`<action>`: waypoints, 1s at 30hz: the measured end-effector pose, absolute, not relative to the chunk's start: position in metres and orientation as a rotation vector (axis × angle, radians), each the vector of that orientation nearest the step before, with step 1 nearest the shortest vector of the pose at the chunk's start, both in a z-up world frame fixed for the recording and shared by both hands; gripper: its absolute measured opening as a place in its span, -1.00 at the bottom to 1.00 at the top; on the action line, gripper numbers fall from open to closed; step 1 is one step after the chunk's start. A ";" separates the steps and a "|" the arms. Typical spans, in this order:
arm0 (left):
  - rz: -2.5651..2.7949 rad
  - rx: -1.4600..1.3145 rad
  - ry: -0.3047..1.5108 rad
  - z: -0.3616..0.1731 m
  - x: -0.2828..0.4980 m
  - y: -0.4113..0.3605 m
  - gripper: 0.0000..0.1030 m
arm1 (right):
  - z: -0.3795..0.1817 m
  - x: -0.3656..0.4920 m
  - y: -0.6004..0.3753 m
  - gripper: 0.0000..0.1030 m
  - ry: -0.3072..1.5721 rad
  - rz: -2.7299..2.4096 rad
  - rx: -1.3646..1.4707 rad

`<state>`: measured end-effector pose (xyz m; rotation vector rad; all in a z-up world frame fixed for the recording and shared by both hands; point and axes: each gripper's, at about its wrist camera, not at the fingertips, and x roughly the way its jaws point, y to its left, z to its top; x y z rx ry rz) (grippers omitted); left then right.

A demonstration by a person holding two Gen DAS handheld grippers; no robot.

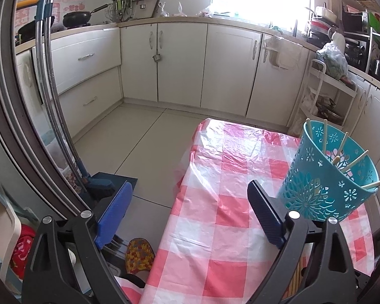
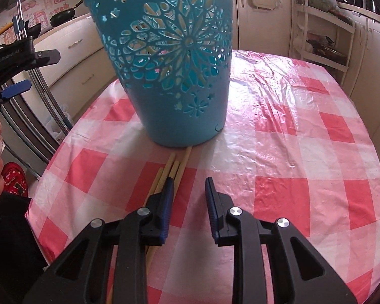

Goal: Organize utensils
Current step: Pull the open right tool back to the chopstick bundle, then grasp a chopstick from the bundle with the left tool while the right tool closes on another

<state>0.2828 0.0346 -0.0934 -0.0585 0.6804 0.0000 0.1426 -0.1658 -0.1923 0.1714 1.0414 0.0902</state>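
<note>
Kitchen cabinets (image 1: 230,68) behind checkered tablecloth (image 2: 278,131)

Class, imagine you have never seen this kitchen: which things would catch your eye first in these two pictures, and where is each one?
First the teal cut-out basket standing on the pink-and-white checked tablecloth, with several chopsticks leaning inside it. Next, the loose bundle of chopsticks lying on the cloth just in front of the basket, beside the right gripper, whose jaws are empty.
</note>
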 end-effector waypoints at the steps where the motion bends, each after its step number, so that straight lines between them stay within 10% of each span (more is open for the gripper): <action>1: -0.002 -0.053 0.685 -0.094 0.283 0.033 0.72 | -0.193 0.142 -0.167 -0.50 1.044 0.090 0.184; 30: -0.415 0.242 1.083 -0.191 0.251 -0.074 0.65 | -0.192 0.119 -0.194 -0.85 1.130 0.120 0.121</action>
